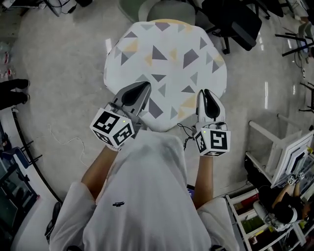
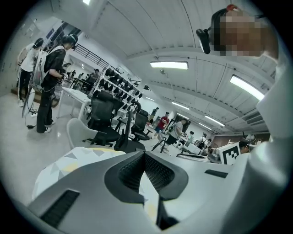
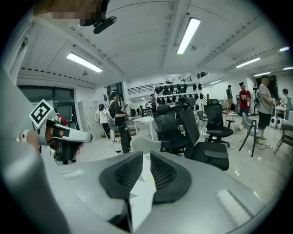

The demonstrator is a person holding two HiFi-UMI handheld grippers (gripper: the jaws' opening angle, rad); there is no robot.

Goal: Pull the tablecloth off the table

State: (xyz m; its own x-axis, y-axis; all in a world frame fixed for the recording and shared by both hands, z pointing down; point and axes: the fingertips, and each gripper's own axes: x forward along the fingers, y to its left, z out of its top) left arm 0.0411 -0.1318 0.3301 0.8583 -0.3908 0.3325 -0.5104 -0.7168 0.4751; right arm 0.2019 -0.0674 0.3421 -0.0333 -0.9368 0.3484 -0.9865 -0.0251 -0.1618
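A white tablecloth (image 1: 167,59) printed with grey and yellow triangles covers a round table; a strip of the tabletop's pale rim (image 1: 169,21) shows at the far side. My left gripper (image 1: 144,87) is at the cloth's near left edge. In the left gripper view its tips meet (image 2: 144,154), shut on the tablecloth (image 2: 64,167), and cloth shows between the pads. My right gripper (image 1: 206,93) is at the near right edge. In the right gripper view (image 3: 146,155) a narrow gap separates its pads, with the tablecloth (image 3: 139,192) lying between them unpinched.
Black office chairs (image 1: 235,19) and a pale chair (image 1: 169,10) stand beyond the table. A white rack (image 1: 279,147) is at the right, a thin cable (image 1: 64,142) lies on the floor at the left, and a person's shoes (image 1: 14,90) are at the left edge.
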